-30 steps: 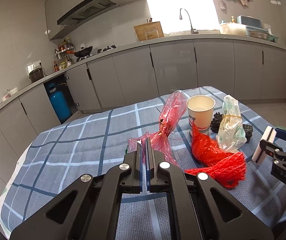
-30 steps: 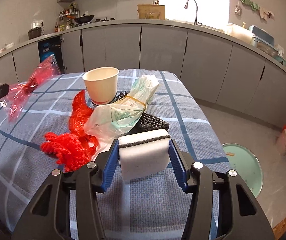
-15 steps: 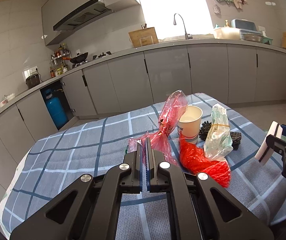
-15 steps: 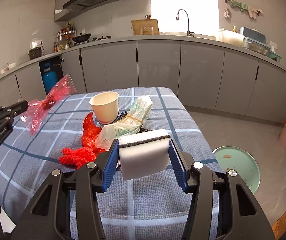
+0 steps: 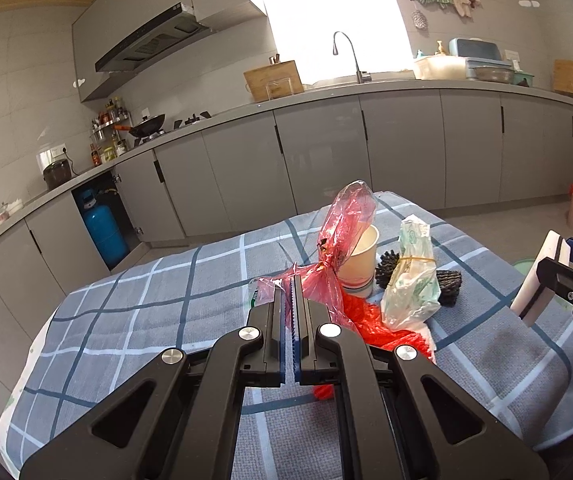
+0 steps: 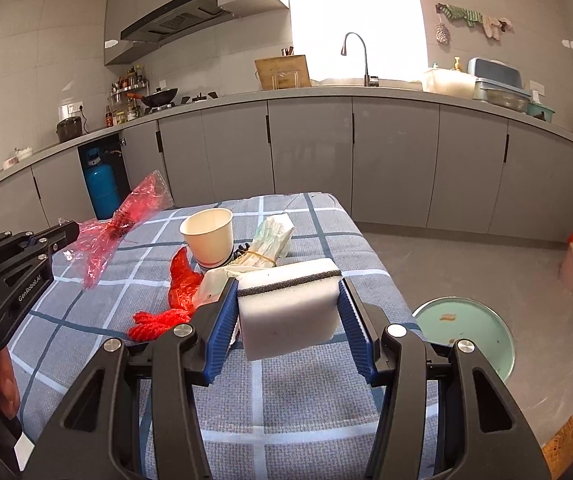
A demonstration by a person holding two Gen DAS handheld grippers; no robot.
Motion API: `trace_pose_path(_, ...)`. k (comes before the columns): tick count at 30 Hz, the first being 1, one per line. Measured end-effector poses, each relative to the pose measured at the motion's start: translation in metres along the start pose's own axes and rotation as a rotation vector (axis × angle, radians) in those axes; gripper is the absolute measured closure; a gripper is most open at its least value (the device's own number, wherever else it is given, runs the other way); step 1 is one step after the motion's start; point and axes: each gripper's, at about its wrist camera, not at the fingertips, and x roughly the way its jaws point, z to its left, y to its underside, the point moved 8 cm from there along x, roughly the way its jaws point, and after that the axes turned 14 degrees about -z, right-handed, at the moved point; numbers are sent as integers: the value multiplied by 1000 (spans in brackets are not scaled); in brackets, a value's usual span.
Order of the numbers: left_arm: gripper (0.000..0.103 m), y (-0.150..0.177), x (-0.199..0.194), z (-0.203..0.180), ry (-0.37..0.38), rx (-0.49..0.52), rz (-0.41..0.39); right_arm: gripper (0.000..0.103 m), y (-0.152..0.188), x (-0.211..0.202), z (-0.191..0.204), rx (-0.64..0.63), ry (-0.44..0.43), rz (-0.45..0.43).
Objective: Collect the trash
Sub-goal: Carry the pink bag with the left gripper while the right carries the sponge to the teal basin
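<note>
Both tools have risen: left tool pinches red wrapper, seemingly; right tool clamps sponge.

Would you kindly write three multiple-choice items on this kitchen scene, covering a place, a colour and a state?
1. Where does the paper cup stand?
A. on the checked tablecloth
B. on the floor
C. on the counter by the sink

2. What colour is the gas cylinder under the counter?
A. yellow
B. blue
C. white

3. What does the right gripper have between its fingers?
A. nothing
B. the paper cup
C. a white sponge

Answers:
1 A, the cup is upright on the cloth beside the red net.
2 B, its body is plainly blue.
3 C, both blue pads press the sponge's sides.
</note>
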Motion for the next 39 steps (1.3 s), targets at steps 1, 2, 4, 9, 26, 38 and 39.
trace_pose_path(1, 99, -1, 0, -2, 3, 3, -3, 52, 0, -1, -1, 4, 2, -1)
trace_pose_path(2, 99, -2, 0, -4, 6, 6, -5, 52, -1, -1, -3, 8, 5, -3)
trace_pose_path(4, 99, -4, 0, -7, 12, 11, -8, 52, 0, -3, -5, 11, 8, -5)
trace_pose_path(9, 99, -11, 0, -15, 21, 16, -20, 52, -2, -6, -12, 20, 16, -13)
trace_pose_path(26, 99, -34, 2, -72, 120, 69, -61, 52, 5, -12, -56, 75, 91, -24)
trace_pose_path(38, 99, -47, 8, -144, 243, 107, -70, 51, 16, -13, -119, 128, 181, -14)
trace_pose_path(39, 99, -49, 9, -151, 256, 113, -70, 51, 16, -13, -124, 131, 188, -14)
